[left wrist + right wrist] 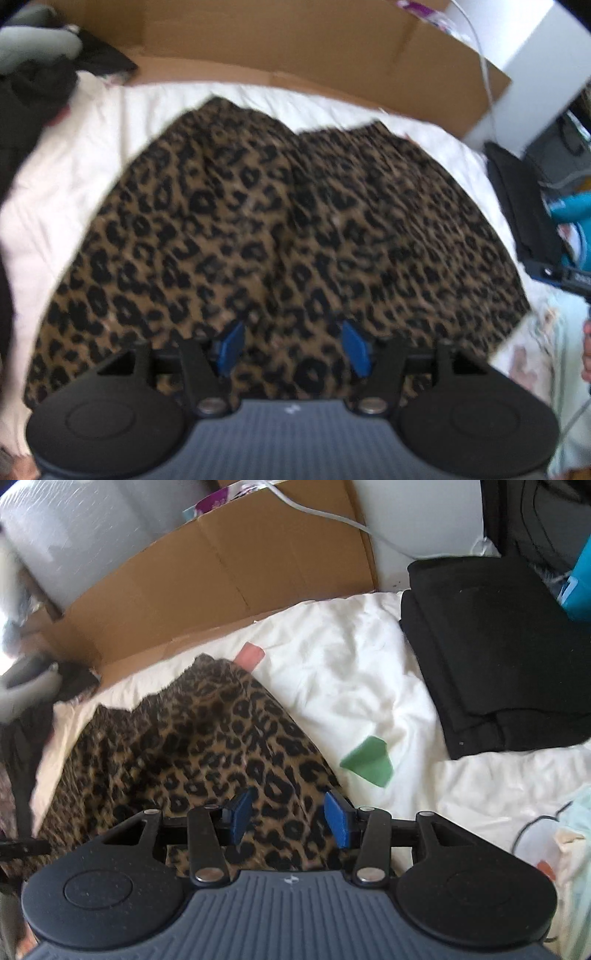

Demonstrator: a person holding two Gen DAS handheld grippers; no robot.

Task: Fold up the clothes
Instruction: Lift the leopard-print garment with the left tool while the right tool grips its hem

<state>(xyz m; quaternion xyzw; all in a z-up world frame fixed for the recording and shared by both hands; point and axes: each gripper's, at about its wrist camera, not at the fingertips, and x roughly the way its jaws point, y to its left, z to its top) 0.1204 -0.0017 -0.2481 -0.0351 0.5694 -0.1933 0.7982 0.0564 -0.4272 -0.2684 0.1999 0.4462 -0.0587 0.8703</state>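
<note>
A leopard-print garment (280, 229) lies spread over the white bedsheet (74, 177), with a lengthwise fold running down its middle. My left gripper (295, 345) hovers over its near edge. Its blue pads (354, 347) stand apart, with only the cloth below them. In the right wrist view the same garment (207, 746) fills the left half. My right gripper (288, 821) is open above its near right edge, and nothing is pinched between its pads (338, 823).
A stack of folded black clothes (498, 657) sits at the right on the sheet (351, 657). A green scrap (369, 760) and a pink scrap (249, 655) lie nearby. A cardboard box (221, 576) lines the far edge. Dark clothes (33, 88) are piled at far left.
</note>
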